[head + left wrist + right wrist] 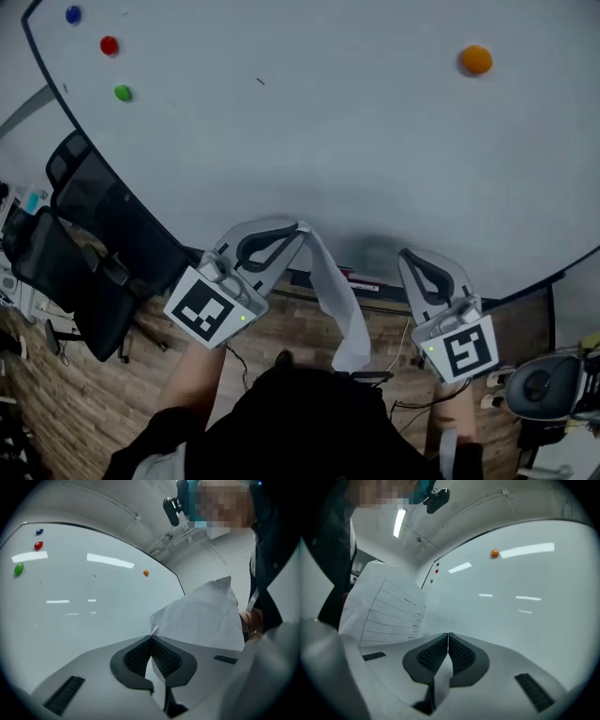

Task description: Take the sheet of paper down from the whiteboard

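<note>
The white, line-ruled sheet of paper [339, 305] is pinched at its top by the left gripper [302, 228] and hung bent toward 5 o'clock, off the whiteboard [328, 122]; the right gripper [406, 254] is pressed shut.

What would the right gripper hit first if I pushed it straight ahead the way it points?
Most likely the bare whiteboard, well below the orange magnet: the shut right gripper aims at its face with nothing between. How near it is I cannot tell.
</note>
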A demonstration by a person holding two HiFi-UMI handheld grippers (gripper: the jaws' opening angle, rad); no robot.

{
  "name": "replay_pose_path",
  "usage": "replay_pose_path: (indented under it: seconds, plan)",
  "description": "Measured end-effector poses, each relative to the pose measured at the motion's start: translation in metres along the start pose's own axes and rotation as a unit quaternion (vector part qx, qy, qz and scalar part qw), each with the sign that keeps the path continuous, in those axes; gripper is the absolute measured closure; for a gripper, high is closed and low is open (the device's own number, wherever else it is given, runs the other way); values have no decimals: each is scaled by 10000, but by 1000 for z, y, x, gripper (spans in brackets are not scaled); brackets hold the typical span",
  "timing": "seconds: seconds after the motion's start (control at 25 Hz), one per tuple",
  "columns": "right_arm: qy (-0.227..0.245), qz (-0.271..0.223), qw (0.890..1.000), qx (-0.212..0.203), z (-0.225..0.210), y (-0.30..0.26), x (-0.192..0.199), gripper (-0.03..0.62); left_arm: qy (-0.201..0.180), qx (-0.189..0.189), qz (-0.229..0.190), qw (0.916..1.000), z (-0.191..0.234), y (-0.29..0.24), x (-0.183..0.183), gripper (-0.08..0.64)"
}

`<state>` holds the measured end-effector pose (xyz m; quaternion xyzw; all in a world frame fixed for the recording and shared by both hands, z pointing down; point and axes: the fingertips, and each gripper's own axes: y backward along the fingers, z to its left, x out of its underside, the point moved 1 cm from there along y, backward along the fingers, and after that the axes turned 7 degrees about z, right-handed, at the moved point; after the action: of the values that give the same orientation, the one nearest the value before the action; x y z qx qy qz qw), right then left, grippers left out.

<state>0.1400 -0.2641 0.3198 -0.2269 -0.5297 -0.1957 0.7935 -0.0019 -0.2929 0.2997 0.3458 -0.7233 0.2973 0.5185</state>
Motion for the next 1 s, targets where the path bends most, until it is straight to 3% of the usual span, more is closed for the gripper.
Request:
replay_pose_path:
  seconds: [0.24, 0.44, 1.0]
  plan:
    - [-548, 586, 9960, -387, 37, 4, 98, 573, 718, 286, 4, 9970, -33, -5, 67, 546]
    - [-1307, 522, 9883, -583, 54, 18, 159, 574, 959, 318, -51, 9949, -50, -2, 113, 546]
    - [-1934, 550, 9706, -1327, 120, 15, 243, 574, 1816, 600, 457, 9805, -92, 9, 223, 546]
